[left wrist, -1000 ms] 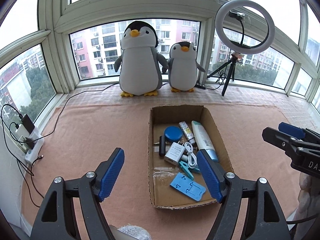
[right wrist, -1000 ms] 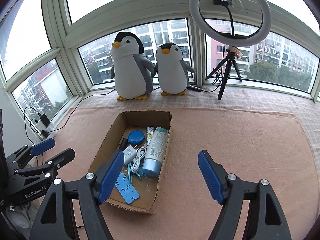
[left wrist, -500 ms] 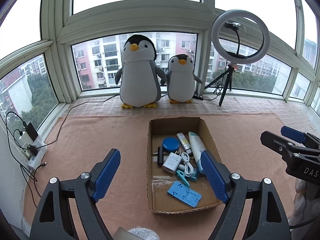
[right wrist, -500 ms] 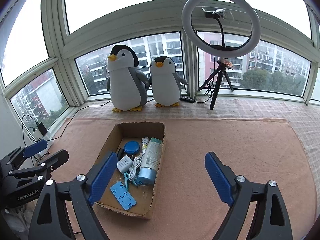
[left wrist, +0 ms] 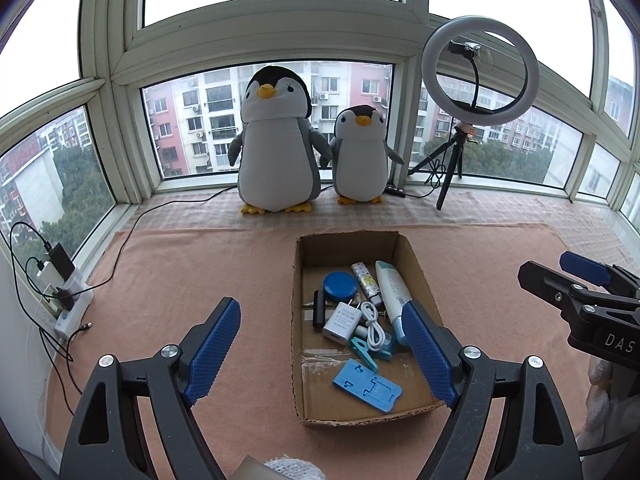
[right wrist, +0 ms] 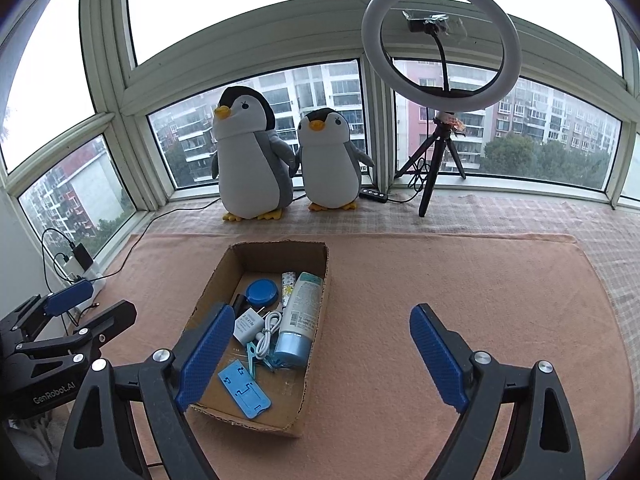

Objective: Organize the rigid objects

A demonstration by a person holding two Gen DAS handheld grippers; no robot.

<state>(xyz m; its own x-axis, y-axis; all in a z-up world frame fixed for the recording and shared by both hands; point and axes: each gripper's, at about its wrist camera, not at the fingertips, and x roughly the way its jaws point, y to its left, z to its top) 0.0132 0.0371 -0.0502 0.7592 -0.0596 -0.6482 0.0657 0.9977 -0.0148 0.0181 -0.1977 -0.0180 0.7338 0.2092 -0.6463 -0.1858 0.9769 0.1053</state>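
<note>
An open cardboard box [left wrist: 352, 242] [right wrist: 320, 280] lies on the pink cloth. Inside it are a pale tube with a blue cap [left wrist: 390, 286] [right wrist: 301, 312], a round blue tin [left wrist: 339, 286] [right wrist: 262, 292], a white charger plug [left wrist: 342, 322] [right wrist: 247, 324], a white cable [left wrist: 372, 324], a teal clip [left wrist: 366, 350], a small patterned tube [left wrist: 365, 280], a black stick [left wrist: 318, 308] and a blue phone stand [left wrist: 368, 390] [right wrist: 244, 394]. My left gripper [left wrist: 324, 348] hovers open above the box's near left side, empty. My right gripper [right wrist: 324, 352] hovers open over the box's right wall, empty.
Two plush penguins [left wrist: 276, 148] [left wrist: 360, 156] stand on the window ledge at the back. A ring light on a tripod [left wrist: 476, 68] [right wrist: 440, 44] stands to their right. A power strip with chargers and cables [left wrist: 60, 280] [right wrist: 76, 264] lies by the left wall.
Both grippers have pulled back and risen from the box, so it looks smaller and farther. Their jaws stay open and empty; the box contents have not moved.
</note>
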